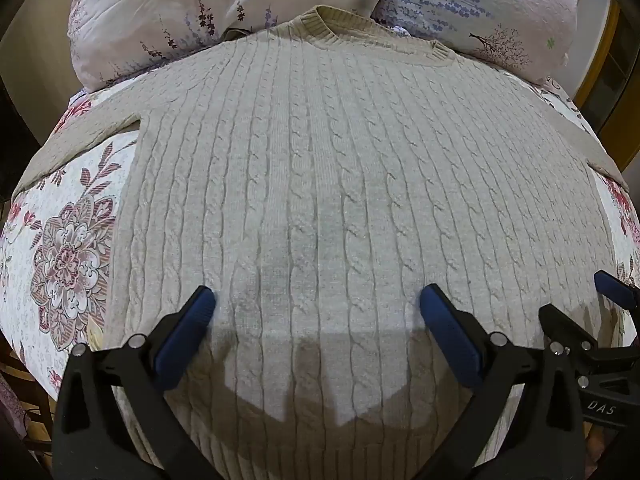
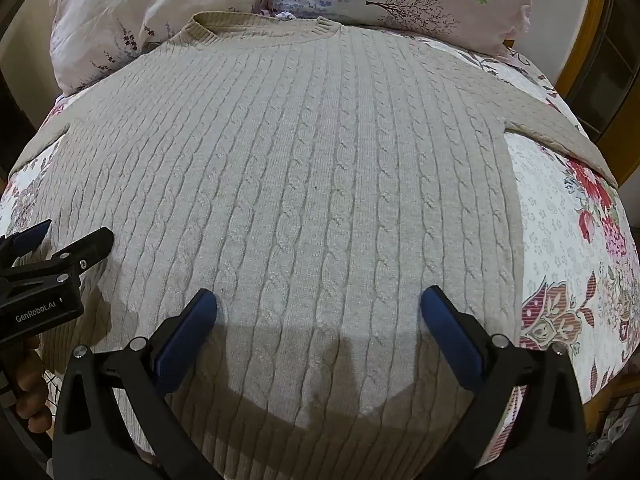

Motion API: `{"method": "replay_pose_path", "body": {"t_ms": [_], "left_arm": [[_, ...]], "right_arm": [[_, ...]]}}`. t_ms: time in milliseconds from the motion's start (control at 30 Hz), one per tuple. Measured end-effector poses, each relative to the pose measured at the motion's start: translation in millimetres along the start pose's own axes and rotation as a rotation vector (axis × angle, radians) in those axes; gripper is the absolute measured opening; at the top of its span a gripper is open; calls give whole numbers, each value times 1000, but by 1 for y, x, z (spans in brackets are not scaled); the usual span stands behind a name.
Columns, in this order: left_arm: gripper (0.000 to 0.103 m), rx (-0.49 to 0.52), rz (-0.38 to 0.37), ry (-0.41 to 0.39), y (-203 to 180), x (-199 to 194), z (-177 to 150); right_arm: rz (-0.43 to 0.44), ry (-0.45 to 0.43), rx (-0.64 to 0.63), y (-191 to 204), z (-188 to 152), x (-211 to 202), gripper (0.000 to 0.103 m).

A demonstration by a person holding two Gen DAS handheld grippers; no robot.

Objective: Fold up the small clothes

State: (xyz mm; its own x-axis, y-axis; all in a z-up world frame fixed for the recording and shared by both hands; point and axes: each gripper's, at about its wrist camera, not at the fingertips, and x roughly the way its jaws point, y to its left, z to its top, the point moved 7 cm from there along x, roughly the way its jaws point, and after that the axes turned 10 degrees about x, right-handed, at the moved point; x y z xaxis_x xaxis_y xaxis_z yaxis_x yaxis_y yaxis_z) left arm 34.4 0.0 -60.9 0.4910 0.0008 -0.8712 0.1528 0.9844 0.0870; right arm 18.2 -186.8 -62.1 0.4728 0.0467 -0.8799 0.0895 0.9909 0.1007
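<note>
While nothing is held yet, each view is told in turn.

Left view, sweater: the sweater (image 1: 352,200) is laid flat on the bed (image 1: 68,240), front up, with the neck far away by the pillows (image 1: 224,8) and the hem near.
Left view, left gripper: the left gripper (image 1: 318,300) is spread wide and is held just over the low part of the sweater; nothing is between the blue pads (image 1: 188,332).
Left view, right gripper: the right gripper (image 1: 600,300) is seen at the right edge, near the sweater's right side.

Right view, sweater: the sweater (image 2: 312,184) is seen straight ahead, and its long way runs from the gripper to the neck.
Right view, right gripper: the right gripper (image 2: 319,302) is spread wide too, with nothing held.
Right view, left gripper: the left gripper (image 2: 60,240) is seen at the left edge, over the left side.
Right view, sleeve: one sleeve (image 2: 560,132) is stretched out to the right, and the right gripper is nearer to it.

Next move: a side fold is judged likely, each sleeve being picked up by the gripper on its own side.
</note>
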Motion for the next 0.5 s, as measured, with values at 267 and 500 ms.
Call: {"method": "replay_pose_path", "body": {"t_ms": [267, 500], "left_arm": [[101, 1, -1, 2, 0, 0, 0], [101, 3, -1, 0, 0, 2, 1]], "right_arm": [[-1, 4, 2, 0, 0, 0, 102], [-1, 5, 2, 0, 0, 0, 102]]}}
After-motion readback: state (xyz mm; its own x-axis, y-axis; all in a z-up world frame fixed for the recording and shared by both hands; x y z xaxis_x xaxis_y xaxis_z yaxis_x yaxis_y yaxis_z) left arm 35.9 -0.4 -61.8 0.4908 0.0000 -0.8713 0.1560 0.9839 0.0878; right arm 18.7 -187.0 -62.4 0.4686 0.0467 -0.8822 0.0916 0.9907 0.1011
